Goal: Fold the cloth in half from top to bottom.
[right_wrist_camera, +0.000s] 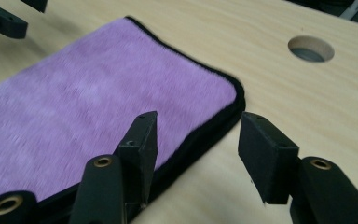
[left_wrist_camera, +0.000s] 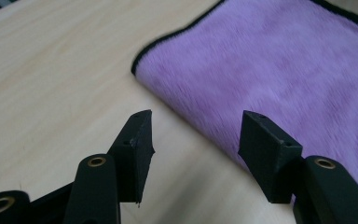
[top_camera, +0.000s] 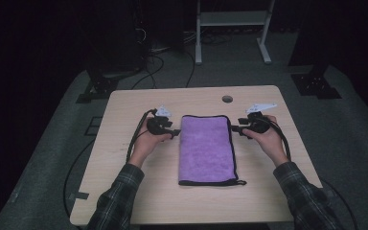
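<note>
Towel (top_camera: pixel 206 148), purple with a black hem and folded into a long rectangle, lies flat in the middle of the pale wooden table (top_camera: pixel 124 191), its long sides running away from the person. The left gripper (top_camera: pixel 174 132) sits just beside the towel's left edge near the far end, and the right gripper (top_camera: pixel 235 128) sits just beside the right edge at about the same level, so the towel lies between the two, each gripper pointing inward at it. In the left gripper view the left gripper (left_wrist_camera: pixel 196 140) has its jaws partly apart with nothing between them: bare table shows in the gap, the towel's folded edge (left_wrist_camera: pixel 261 79) runs slantwise ahead of the tips, and the right-hand jaw overlaps the cloth in the picture, though whether it touches cannot be told. In the right gripper view the right gripper (right_wrist_camera: pixel 198 140) also stands partly apart and grips nothing; the black-hemmed edge and rounded corner of the towel (right_wrist_camera: pixel 98 107) pass between and just ahead of the jaws, the layers of the fold showing as a double hem. That view also shows the round hole (right_wrist_camera: pixel 310 48) in the tabletop beyond the corner and the other gripper's jaw tips at the top left. The high view alone shows both plaid sleeves (top_camera: pixel 120 196) and the cables.
</note>
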{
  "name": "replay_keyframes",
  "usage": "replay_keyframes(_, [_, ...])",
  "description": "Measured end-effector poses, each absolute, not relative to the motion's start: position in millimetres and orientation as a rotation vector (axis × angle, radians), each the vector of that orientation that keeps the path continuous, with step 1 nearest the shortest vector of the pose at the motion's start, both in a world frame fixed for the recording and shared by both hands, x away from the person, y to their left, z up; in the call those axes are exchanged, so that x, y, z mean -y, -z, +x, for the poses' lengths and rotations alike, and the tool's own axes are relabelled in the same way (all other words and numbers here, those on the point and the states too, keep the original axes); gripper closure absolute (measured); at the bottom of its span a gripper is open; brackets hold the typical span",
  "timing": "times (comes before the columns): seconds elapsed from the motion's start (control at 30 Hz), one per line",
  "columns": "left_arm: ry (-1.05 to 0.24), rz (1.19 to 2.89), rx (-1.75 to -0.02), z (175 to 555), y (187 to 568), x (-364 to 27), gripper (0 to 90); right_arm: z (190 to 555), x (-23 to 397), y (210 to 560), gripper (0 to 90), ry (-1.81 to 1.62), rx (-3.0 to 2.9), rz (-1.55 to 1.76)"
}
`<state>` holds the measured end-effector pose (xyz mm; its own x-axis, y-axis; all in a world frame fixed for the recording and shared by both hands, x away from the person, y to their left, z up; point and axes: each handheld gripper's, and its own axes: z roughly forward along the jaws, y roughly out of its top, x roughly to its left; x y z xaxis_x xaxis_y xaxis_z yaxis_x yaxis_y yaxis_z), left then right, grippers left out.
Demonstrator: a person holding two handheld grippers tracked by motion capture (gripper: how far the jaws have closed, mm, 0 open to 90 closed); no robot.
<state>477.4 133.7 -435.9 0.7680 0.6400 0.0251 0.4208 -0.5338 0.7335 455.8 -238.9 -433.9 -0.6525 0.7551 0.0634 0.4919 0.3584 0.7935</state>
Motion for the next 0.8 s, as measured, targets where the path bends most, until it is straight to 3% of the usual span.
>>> replay_keyframes(0.43, [-0.405,2.174,-0.846,529.7,447.3,-116.5,44.9,514.2,228.8,448.2,47.2,-1.182,-2.237,1.207])
replay_keyframes(0.8, [-0.385,2.212,-0.895,545.1,465.4,-112.6,44.2,527.4,224.8,476.3,48.2,-1.154,-2.219,1.248])
